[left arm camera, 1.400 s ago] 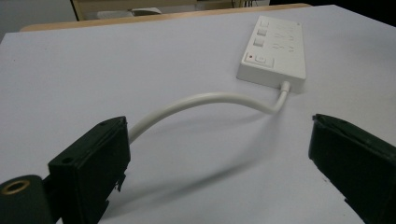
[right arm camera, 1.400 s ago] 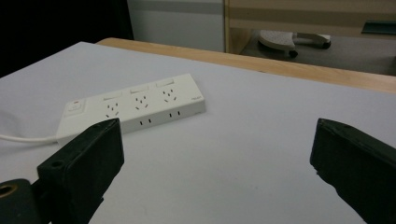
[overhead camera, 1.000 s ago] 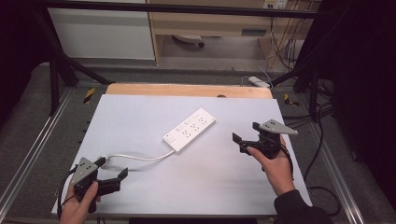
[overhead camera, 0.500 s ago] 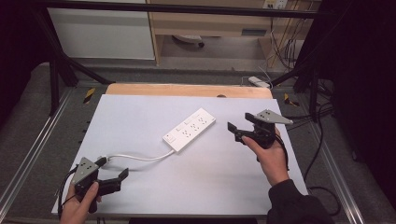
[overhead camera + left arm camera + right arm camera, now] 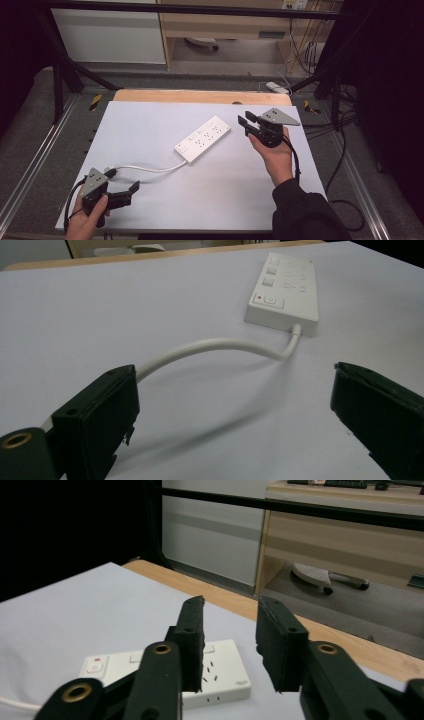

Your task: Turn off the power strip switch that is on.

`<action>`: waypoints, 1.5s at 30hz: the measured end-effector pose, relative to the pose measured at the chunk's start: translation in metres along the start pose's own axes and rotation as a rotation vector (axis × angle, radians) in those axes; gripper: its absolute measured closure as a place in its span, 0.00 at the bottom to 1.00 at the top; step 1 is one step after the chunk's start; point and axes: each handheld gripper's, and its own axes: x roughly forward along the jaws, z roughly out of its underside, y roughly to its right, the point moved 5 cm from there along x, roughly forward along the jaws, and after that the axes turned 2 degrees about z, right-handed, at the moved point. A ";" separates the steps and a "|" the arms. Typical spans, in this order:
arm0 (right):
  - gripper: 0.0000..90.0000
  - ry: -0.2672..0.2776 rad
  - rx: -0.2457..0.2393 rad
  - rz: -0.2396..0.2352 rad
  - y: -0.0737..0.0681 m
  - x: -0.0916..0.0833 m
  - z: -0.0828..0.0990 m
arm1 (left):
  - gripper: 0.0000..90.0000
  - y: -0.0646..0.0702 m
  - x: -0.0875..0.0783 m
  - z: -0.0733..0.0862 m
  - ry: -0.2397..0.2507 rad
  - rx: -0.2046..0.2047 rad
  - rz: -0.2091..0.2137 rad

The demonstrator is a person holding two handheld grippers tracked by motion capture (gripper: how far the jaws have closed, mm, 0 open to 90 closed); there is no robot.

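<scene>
White hard plastic, the power strip (image 5: 202, 139) lies flat on the tabletop (image 5: 150, 120), just ahead of the right claw (image 5: 246, 123), whose jaws have just been closing with nothing between them. Likely rigid, light and smooth: grip across its narrow sides. Its stiff cord (image 5: 210, 346) curves toward the left claw (image 5: 131, 188), wide open, empty.

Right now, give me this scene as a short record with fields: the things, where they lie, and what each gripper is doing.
surface: white table
main thing: white power strip, lying flat, mid-table
cord: white cord curving from the strip toward the left gripper
left gripper: left gripper low at the near left corner, jaws wide, nothing between them, cord beside one jaw
right gripper: right gripper held above the table by the strip's far end, jaws have just been closing, a narrow gap left, nothing between them
contact: neither gripper touches the strip
</scene>
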 end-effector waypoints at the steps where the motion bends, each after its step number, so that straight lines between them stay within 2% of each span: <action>1: 0.76 0.000 0.000 0.000 0.000 0.000 0.000 | 0.06 0.001 -0.001 0.000 0.002 0.000 0.001; 2: 0.81 0.009 -0.009 -0.002 -0.004 0.003 -0.003 | 0.06 0.002 -0.001 0.000 0.006 0.002 0.000; 5: 0.89 0.006 -0.017 -0.007 -0.009 0.009 -0.004 | 0.06 0.001 -0.001 0.000 0.005 -0.004 -0.002; 8: 0.93 0.001 -0.023 -0.019 -0.014 0.014 -0.002 | 0.06 0.001 -0.003 -0.001 0.011 -0.004 -0.001; 12: 0.99 -0.016 0.004 -0.055 -0.025 0.029 0.005 | 0.06 0.002 -0.004 -0.001 0.008 0.001 -0.010; 17: 1.00 -0.029 0.003 -0.072 -0.032 0.040 0.005 | 0.06 0.001 -0.002 0.000 0.005 0.001 -0.014; 26: 1.00 -0.048 0.021 -0.074 -0.025 0.063 0.003 | 0.06 0.001 -0.001 0.001 0.000 -0.004 -0.009; 39: 1.00 -0.081 0.002 -0.080 -0.029 0.094 0.000 | 0.06 0.003 -0.001 0.000 0.002 0.002 0.000; 45: 1.00 -0.114 -0.004 -0.094 -0.032 0.109 0.006 | 0.06 0.004 -0.001 0.000 0.001 0.013 0.003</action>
